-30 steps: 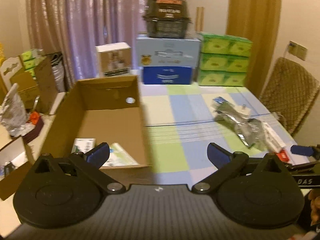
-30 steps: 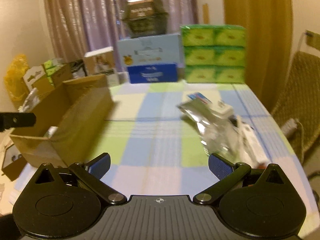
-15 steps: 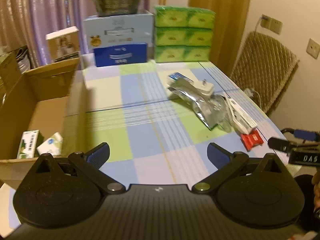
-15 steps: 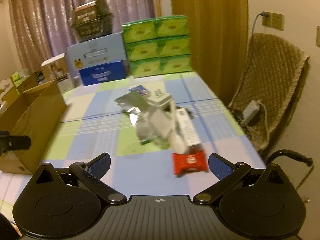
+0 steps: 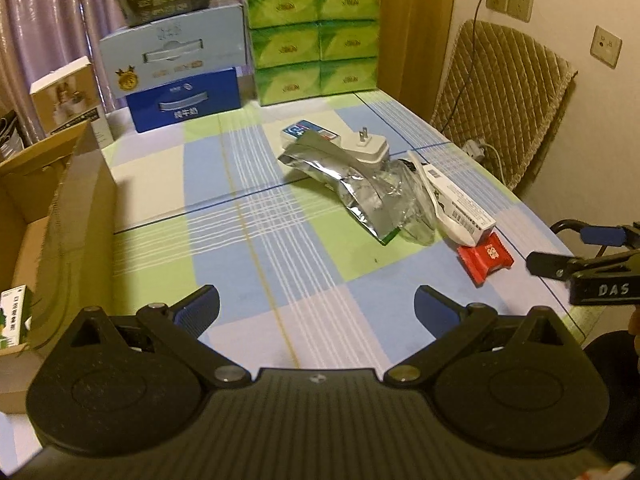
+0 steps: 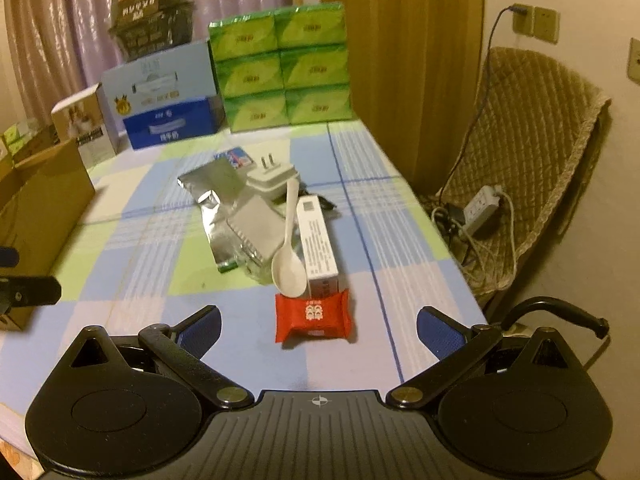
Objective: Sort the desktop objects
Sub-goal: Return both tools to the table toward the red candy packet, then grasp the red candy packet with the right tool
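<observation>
Your counter [image 5: 160,184], under a blue, green and white check cloth, fills both views. Cardboard box [image 5: 60,216] sits along its edge at 9 o'clock; only the left wrist view looks inside, showing a small green-and-white carton [image 5: 14,312] on its floor. The right wrist view catches just the outer wall. Stacked green tissue packs [image 6: 280,68] stand at 12 o'clock, far end.

Clutter lies toward 1 o'clock in the left view, dead ahead in the right: crumpled foil pouch [image 6: 236,208], long white box [image 6: 318,240], white plug adapter [image 6: 274,178], white plastic spoon [image 6: 289,256] lying across the pouch beside the box, blue card [image 6: 236,157] behind them.

Red snack packet [image 6: 313,315] rests nearest you, touching the white box's end. Your right gripper [image 6: 318,322] has its fingers spread wide with the packet between them, not touching; the left view sees that gripper only edge-on at 3 o'clock. Your left gripper [image 5: 316,306] hangs over bare cloth, fingers wide apart, holding nothing.
</observation>
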The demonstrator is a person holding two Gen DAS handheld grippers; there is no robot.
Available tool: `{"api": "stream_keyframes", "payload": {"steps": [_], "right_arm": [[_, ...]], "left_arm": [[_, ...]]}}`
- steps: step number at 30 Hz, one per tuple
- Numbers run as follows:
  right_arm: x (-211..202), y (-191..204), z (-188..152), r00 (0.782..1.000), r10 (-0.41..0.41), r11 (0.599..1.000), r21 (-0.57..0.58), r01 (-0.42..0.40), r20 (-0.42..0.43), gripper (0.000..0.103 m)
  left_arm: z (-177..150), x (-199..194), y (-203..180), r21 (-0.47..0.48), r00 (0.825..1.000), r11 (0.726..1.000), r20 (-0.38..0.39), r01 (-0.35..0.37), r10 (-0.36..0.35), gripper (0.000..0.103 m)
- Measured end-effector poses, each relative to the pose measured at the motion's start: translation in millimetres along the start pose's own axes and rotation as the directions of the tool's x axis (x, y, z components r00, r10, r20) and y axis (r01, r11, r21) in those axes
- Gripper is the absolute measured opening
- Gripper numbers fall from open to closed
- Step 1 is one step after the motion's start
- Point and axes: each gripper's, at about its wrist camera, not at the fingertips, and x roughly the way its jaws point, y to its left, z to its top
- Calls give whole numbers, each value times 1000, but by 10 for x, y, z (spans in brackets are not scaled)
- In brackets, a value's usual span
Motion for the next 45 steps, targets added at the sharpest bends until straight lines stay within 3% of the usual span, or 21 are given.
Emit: {"api": "stream_keyframes", "payload": {"steps": [14,26,32,34,45], "right_arm": [[502,-49,82,994,35,999,-29,-39,-106,100],[918,-87,125,978,63,998,-1,-65,-198,79],[1001,-43,137,976,32,998,-42,-42,-214,62],[999,-43,148,977,31,998,-46,-42,-211,48],[797,-118,132,975,34,998,-52,-46,-219,40]], "left_arm": [[226,472,-178,67,998,997,-39,49,-47,99],[203,709,-108,43,995,997,-76,62,-59,99],[167,746,-23,20,995,998,-84,62,-60,99],[152,748,11,11,995,998,-85,60,-59,99],[131,710,43,-2,994,998,-80,70,-70,99]]}}
